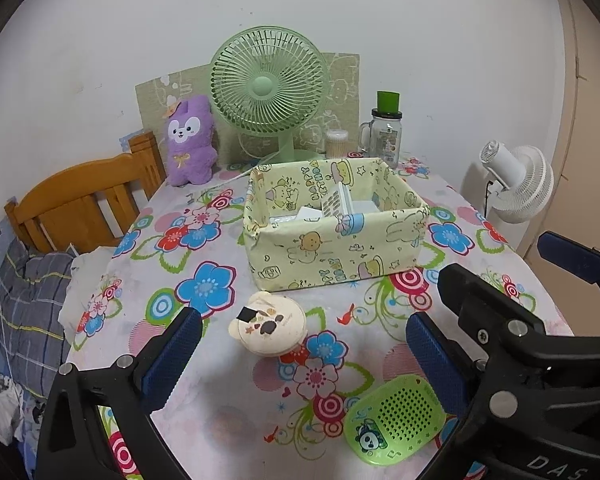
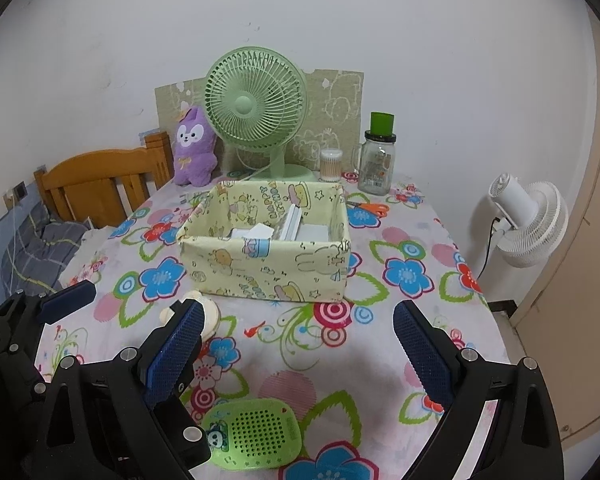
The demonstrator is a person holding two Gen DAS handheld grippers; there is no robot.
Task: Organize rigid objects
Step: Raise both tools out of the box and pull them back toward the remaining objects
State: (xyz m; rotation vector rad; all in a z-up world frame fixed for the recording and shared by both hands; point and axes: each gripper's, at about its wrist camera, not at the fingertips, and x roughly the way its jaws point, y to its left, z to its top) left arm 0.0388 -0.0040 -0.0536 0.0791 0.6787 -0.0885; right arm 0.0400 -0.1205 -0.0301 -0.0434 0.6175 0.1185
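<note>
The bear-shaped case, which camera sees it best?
The left wrist view: the cream bear-shaped case lies fully visible between the open fingers. In the right wrist view, that gripper's own finger hides most of it.

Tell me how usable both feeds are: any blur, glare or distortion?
Left wrist: sharp, evenly lit, no glare; fisheye bends the edges, and the cream bear-shaped case and green speaker read clearly. Right wrist: equally sharp, dark corner vignette, soft shadow under the right gripper.
</note>
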